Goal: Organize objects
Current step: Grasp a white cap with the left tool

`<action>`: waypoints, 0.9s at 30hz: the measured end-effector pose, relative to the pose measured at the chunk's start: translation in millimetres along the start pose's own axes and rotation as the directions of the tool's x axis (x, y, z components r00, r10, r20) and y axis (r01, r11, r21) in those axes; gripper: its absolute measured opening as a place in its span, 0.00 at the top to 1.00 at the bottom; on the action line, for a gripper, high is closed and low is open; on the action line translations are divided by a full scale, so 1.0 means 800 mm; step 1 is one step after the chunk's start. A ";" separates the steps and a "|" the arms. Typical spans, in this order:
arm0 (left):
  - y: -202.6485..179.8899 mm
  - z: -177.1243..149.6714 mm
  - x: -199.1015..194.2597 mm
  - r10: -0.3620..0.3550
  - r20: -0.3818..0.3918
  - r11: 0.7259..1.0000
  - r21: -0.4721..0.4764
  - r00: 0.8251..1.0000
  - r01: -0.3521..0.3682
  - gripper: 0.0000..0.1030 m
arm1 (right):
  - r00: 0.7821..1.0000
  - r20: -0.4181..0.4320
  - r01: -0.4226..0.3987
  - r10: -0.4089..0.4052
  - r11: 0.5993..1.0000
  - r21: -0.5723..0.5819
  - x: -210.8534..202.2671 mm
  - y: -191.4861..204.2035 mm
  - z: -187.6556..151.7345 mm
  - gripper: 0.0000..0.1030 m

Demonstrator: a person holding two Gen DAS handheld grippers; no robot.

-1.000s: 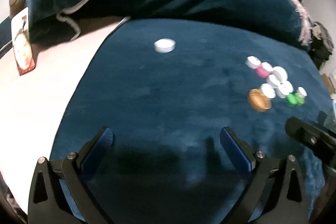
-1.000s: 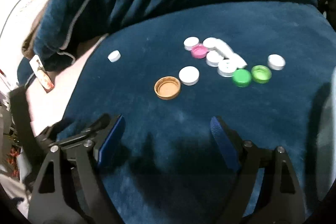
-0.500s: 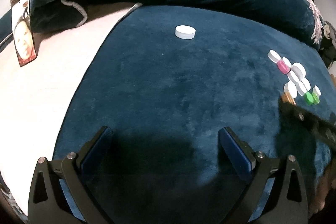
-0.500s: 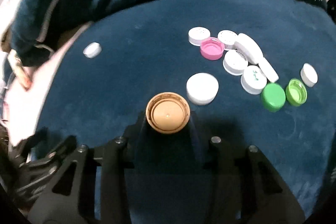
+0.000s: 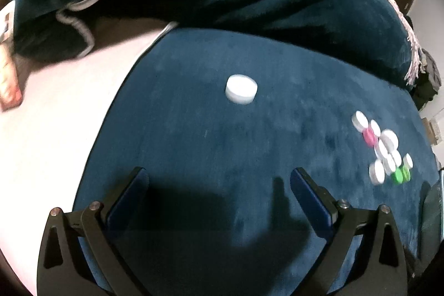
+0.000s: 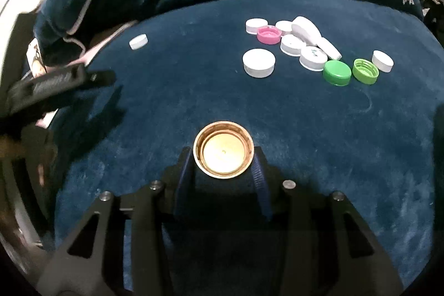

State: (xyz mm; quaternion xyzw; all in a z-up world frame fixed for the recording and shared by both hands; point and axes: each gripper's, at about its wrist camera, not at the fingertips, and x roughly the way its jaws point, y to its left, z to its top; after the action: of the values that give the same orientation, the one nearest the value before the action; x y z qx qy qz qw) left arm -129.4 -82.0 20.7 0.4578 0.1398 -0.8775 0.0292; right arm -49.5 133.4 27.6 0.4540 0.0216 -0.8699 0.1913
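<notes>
closing jaws of the right gripper now pinch the gold bottle cap, lifted from the pile at 1 o'clock, ready for sorting; left gripper gapes empty.

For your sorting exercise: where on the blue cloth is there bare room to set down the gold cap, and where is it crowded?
Bare cloth lies between the lone white cap and the cap cluster, and ahead of the right gripper holding the gold cap. The cluster is crowded, caps touching and overlapping.

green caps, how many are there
2, side by side at the cluster's right: a darker green cap lying closed side up, and a lighter green cap lying open side up.
</notes>
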 end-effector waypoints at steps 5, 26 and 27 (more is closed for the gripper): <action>0.000 0.043 0.031 -0.092 0.024 0.996 0.016 0.995 0.092 0.10 | 0.999 0.033 -0.027 0.026 0.999 0.018 0.003 -0.003 -0.002 0.55; -0.024 -0.002 0.011 -0.136 -0.012 0.985 0.109 0.991 0.137 0.68 | 0.999 0.038 -0.014 0.014 1.000 0.000 0.009 0.006 -0.001 0.52; -0.026 -0.012 0.003 -0.144 -0.016 0.984 0.107 0.990 0.144 0.68 | 0.999 0.034 -0.012 0.012 1.000 0.000 0.008 0.007 0.000 0.52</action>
State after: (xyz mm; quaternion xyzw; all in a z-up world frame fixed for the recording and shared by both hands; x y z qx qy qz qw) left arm -126.7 -59.4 17.8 0.4508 0.1252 -0.8818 -0.0595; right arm -51.2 126.3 22.9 0.4395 0.0155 -0.8763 0.1966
